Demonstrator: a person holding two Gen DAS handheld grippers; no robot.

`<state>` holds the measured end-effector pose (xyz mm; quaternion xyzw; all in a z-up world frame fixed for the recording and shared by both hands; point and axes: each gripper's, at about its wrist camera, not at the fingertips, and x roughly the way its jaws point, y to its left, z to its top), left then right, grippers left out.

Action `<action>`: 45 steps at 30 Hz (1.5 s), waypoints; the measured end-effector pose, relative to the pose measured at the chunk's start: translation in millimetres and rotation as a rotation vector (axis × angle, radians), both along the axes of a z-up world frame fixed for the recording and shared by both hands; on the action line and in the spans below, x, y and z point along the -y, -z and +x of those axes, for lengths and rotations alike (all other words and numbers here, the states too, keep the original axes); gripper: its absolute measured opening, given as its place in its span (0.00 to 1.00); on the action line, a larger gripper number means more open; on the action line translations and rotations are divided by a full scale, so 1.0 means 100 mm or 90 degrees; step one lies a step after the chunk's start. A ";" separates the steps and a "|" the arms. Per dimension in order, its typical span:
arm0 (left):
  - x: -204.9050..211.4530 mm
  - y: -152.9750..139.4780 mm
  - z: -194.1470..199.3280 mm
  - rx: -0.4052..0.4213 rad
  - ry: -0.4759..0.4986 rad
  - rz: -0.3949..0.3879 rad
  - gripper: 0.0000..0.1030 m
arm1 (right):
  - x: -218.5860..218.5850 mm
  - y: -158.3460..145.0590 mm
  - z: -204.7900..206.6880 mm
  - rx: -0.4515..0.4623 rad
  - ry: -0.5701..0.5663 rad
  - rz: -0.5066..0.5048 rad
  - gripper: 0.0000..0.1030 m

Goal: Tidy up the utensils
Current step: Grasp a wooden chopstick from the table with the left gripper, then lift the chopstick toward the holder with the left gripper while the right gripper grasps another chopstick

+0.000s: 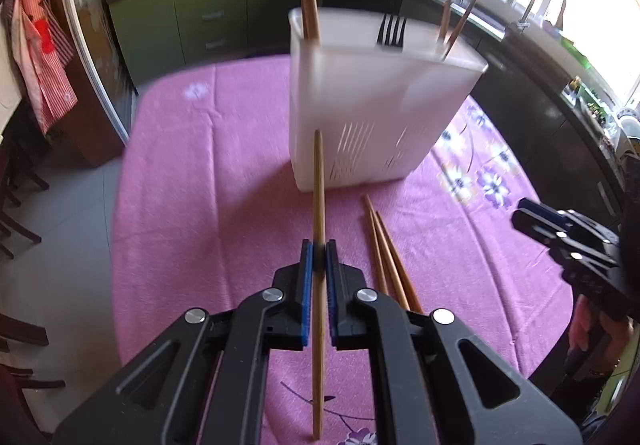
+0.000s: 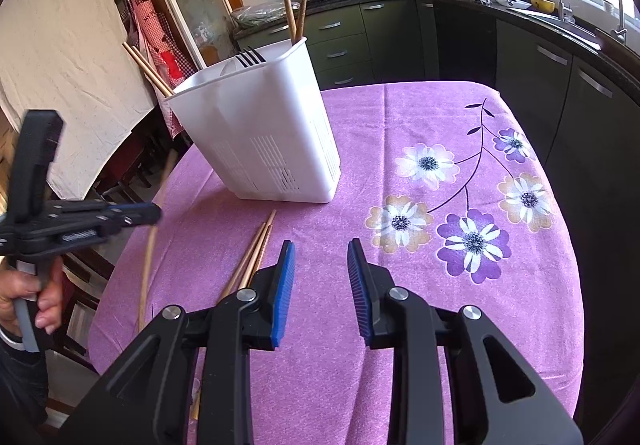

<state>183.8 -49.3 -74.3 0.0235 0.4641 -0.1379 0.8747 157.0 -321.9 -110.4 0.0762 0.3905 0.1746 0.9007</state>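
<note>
Pinching one chopstick (image 1: 319, 205) between closed pads, left gripper (image 1: 319, 251); right gripper (image 2: 321, 245) hangs part-open, empty

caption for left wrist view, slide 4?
Left gripper shut on a chopstick, white utensil holder ahead on the pink tablecloth.

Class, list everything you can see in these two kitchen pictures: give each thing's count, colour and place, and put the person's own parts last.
Utensil holder: one, white, on the table.
Tablecloth: one, pink with flowers, covering the table.
Fork: one, black, standing in the holder.
Loose chopsticks: three, wooden, lying on the cloth in front of the holder.
Held chopstick: one, wooden, clamped in the left hand-held gripper.
Right hand-held gripper: one, black with blue pads, open and empty above the cloth.
</note>
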 end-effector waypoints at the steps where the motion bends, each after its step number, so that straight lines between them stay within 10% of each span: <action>1: -0.03 -0.07 -0.05 0.016 0.000 -0.001 0.06 | -0.01 0.00 0.00 0.000 -0.001 -0.001 0.27; 11: -0.27 -0.52 -0.50 0.115 -0.014 -0.008 0.06 | -0.18 -0.01 0.00 -0.005 -0.024 -0.018 0.32; 45: -0.47 -0.51 -0.77 0.139 -0.006 -0.026 0.07 | -1.24 0.67 0.45 -0.126 -0.122 -0.200 0.18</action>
